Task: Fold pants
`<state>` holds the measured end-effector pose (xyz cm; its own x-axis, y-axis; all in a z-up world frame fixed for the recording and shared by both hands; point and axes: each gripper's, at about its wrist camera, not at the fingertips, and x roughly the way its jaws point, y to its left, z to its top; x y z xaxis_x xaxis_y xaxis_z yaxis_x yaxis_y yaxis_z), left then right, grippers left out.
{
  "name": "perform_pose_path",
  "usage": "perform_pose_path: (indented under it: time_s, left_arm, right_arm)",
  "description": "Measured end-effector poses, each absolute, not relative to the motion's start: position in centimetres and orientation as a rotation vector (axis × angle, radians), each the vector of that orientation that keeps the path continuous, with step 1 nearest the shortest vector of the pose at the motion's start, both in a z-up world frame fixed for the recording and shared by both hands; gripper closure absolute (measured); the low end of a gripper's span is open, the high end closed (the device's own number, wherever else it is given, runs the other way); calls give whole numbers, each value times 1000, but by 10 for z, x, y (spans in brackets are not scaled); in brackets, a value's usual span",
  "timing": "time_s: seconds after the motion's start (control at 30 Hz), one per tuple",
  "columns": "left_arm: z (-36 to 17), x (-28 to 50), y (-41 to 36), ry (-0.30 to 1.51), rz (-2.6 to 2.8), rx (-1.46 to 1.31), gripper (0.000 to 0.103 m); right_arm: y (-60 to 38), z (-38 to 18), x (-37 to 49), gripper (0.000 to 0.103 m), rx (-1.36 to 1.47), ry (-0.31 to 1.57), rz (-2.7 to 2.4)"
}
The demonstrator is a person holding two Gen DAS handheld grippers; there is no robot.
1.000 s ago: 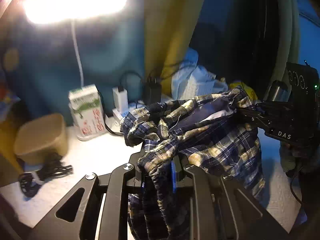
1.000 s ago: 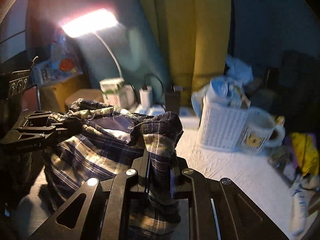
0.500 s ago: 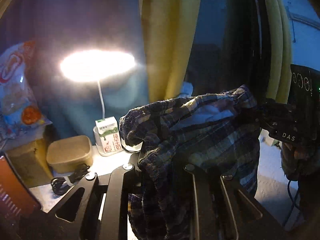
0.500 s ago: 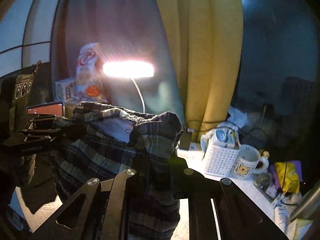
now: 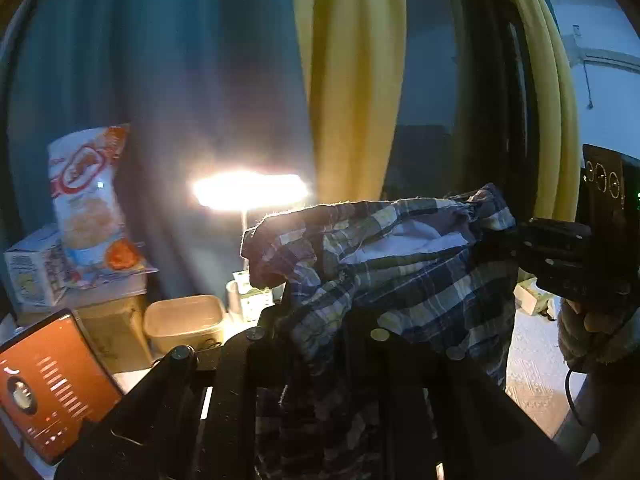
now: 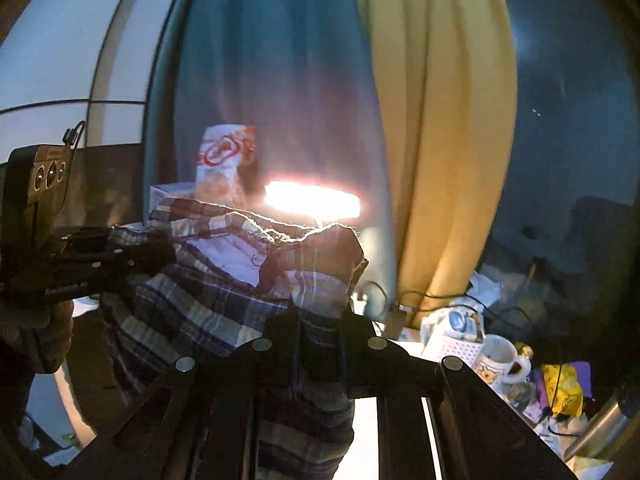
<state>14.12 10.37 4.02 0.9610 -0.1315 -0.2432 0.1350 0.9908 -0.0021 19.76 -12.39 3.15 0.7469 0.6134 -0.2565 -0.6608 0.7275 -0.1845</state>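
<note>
The left hand-held gripper (image 5: 316, 332) pinches one corner of the blue-and-cream plaid fabric pants (image 5: 400, 276); the right hand-held gripper (image 6: 316, 320) pinches the other, so the waistband hangs stretched between them above the white counter (image 5: 532, 364). Bare counter lies at 4 o'clock in the left view. Only that view shows the orange-lit phone screen (image 5: 52, 384) at 8 o'clock and the beige plastic tub (image 5: 184, 320). Only the right view shows the white printed mug (image 6: 500, 360) and white lattice basket (image 6: 452, 350) at 4 o'clock. Beyond glows the bright bar lamp (image 6: 312, 202), before yellow curtains (image 6: 440, 140).
</note>
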Motion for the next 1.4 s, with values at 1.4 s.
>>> perform_pose_path:
  time_s: [1.4]
  left_arm:
    - [-99,174,239,545,84,-148,87]
  right_arm:
    - [44,-111,267,89,-294,550,847]
